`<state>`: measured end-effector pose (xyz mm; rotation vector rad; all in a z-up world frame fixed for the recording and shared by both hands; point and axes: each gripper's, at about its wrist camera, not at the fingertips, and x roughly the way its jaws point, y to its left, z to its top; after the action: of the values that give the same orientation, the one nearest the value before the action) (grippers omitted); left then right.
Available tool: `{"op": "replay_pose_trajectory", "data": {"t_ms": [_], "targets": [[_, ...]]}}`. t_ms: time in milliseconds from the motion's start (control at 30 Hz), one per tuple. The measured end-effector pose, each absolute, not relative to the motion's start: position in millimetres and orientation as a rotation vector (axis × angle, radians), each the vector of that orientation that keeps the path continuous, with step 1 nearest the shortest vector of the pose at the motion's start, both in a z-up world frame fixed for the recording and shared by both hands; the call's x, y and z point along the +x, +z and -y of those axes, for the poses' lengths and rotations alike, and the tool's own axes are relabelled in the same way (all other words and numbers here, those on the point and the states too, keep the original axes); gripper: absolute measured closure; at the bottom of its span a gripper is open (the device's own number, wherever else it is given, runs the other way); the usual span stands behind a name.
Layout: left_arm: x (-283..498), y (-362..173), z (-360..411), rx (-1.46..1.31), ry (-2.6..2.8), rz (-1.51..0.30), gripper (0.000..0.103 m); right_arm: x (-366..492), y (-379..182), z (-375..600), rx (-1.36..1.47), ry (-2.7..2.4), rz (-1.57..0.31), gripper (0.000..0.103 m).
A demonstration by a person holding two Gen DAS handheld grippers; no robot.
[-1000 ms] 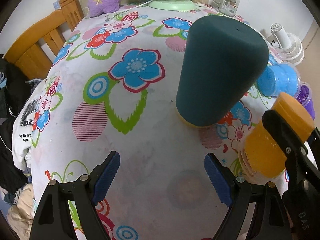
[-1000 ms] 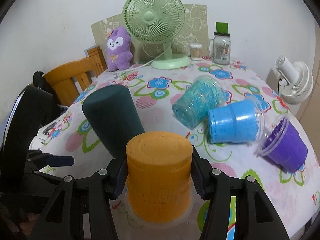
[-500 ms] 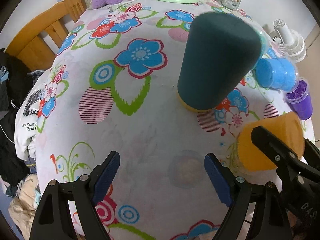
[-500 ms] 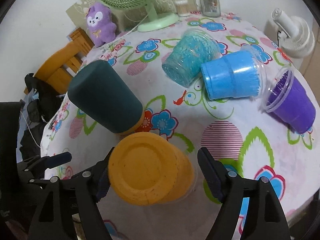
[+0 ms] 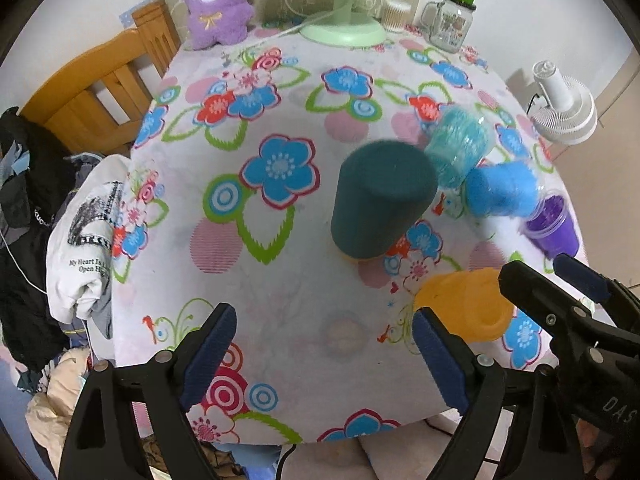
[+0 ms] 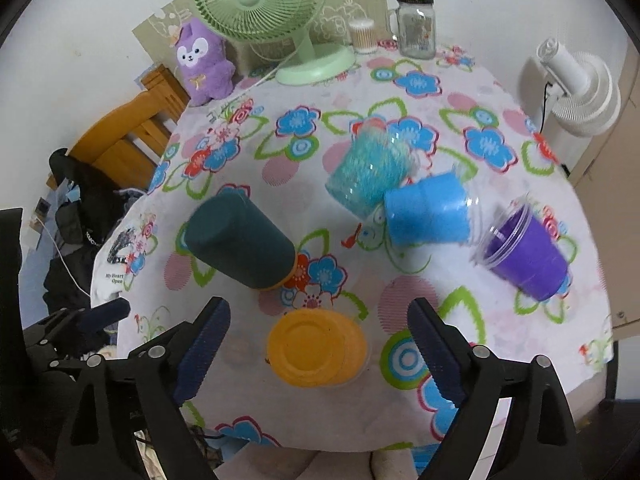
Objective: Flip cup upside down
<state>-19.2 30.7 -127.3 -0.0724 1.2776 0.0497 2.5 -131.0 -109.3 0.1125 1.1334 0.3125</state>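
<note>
An orange cup (image 6: pixel 316 354) stands upside down on the flowered tablecloth (image 6: pixel 500 332) near the front edge; it also shows in the left wrist view (image 5: pixel 466 310). My right gripper (image 6: pixel 320 354) is open, raised above and around it without touching. A dark teal cup (image 5: pixel 378 200) stands upside down to the left (image 6: pixel 240 242). My left gripper (image 5: pixel 324 352) is open and empty above the front edge. A turquoise cup (image 6: pixel 370 172) and a blue cup (image 6: pixel 428 210) lie on their sides. A purple cup (image 6: pixel 524 254) lies tilted at the right.
A green fan (image 6: pixel 272 12), a purple plush toy (image 6: pixel 202 58), a glass jar with green lid (image 6: pixel 416 20) and a small swab container (image 6: pixel 362 36) stand at the back. A wooden chair (image 5: pixel 100 92) with clothes is left. A white fan (image 6: pixel 576 88) stands right.
My right gripper let go of the orange cup, opened wide and lifted back, leaving it upside down on the table. My left gripper also pulled up and back from the teal cup.
</note>
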Motion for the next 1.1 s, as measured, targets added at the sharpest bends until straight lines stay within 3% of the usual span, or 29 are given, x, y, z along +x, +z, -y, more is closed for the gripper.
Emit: {"op": "replay_pose_trajectory", "data": {"t_ms": [1100], "targets": [[-38.2, 0.0, -30.6, -0.158, 0.051, -1.032, 0.0, -8.2, 10.1, 152.2, 0.004, 0.27, -0.918, 0.005]]}}
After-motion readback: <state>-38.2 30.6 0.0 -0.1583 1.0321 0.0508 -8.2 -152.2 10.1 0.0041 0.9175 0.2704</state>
